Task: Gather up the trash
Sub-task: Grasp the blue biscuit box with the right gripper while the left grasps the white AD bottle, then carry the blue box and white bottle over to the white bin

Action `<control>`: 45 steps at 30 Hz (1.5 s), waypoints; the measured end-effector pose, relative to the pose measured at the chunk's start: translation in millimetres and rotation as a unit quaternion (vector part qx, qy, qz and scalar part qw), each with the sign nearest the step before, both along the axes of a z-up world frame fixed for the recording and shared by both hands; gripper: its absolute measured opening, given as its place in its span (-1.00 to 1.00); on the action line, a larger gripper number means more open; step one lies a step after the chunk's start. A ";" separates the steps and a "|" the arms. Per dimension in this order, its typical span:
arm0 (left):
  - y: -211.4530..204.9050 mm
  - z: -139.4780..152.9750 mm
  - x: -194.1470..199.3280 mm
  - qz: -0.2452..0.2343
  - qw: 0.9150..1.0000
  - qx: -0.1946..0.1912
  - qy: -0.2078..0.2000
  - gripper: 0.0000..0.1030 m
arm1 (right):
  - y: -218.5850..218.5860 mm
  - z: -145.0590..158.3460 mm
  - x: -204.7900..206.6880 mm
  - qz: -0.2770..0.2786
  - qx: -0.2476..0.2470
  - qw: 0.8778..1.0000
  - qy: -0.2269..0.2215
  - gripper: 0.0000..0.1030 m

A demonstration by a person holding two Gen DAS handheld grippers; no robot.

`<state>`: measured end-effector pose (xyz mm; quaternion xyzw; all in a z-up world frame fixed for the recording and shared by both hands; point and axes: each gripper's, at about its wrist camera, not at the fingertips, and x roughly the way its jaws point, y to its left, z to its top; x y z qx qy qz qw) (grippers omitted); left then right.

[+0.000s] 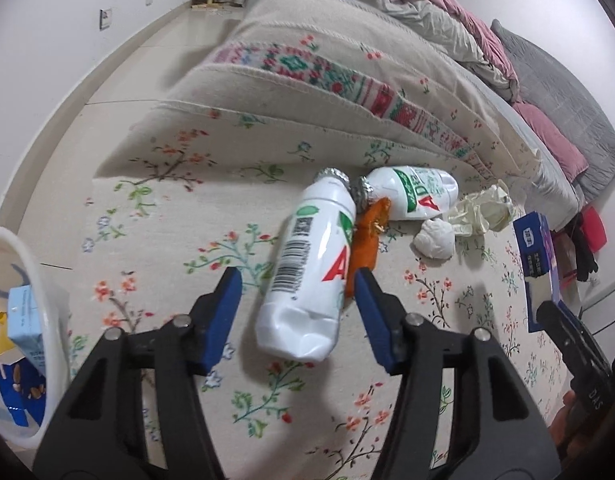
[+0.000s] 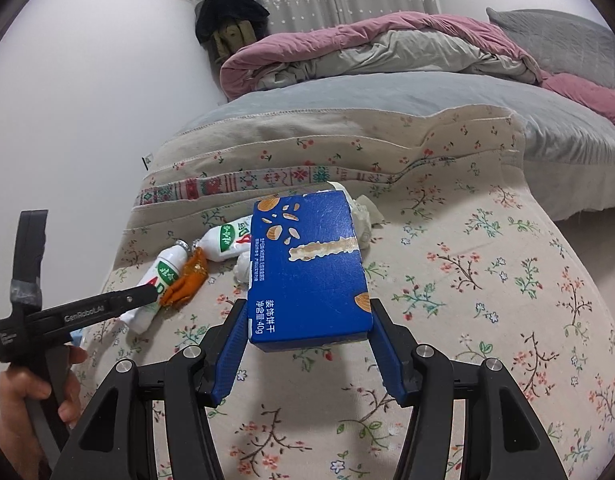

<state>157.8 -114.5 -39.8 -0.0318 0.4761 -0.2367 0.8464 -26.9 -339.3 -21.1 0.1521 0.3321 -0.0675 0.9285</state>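
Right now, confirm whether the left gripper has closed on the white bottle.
No: the left gripper is open, its blue pads on either side of the white bottle, which lies on the floral cloth.

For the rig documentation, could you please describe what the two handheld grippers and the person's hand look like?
Both the left gripper and the right gripper have black plastic linkage arms with silver pivot pins and blue textured pads on the jaws. Seen from the right wrist view, the left gripper carries white "GenRobot.AI" lettering, grey tape around its upright black part, and a black handle held by a bare hand. No cables or sleeves are visible.

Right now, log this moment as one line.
left tool: open, straddling near bottle | right tool: shut on blue box | bin: left
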 end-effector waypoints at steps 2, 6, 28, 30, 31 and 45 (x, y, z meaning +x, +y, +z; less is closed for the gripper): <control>-2.8 -3.3 0.6 -0.002 1.000 0.008 0.005 0.08 | 0.4 -0.5 -0.9 0.000 0.002 1.000 0.001 0.15; -1.7 -0.7 -3.2 0.004 1.000 0.005 0.004 -0.18 | -0.5 -1.1 -4.3 -0.001 0.018 1.000 0.002 0.15; 34.7 30.9 -60.5 0.019 0.999 0.001 -0.047 -0.22 | 37.3 17.2 -23.1 0.046 0.016 0.999 -0.014 0.15; 40.0 34.6 -64.0 0.021 0.998 0.000 -0.052 -0.22 | 40.0 17.5 -23.5 0.050 0.019 0.998 -0.013 0.15; 41.4 36.3 -65.8 0.023 0.998 0.000 -0.054 -0.22 | 41.7 18.0 -23.8 0.052 0.021 0.998 -0.013 0.15; 108.1 41.2 -73.4 0.077 0.995 -0.003 -0.066 -0.22 | 86.6 22.2 -7.4 0.096 0.025 0.995 -0.014 0.15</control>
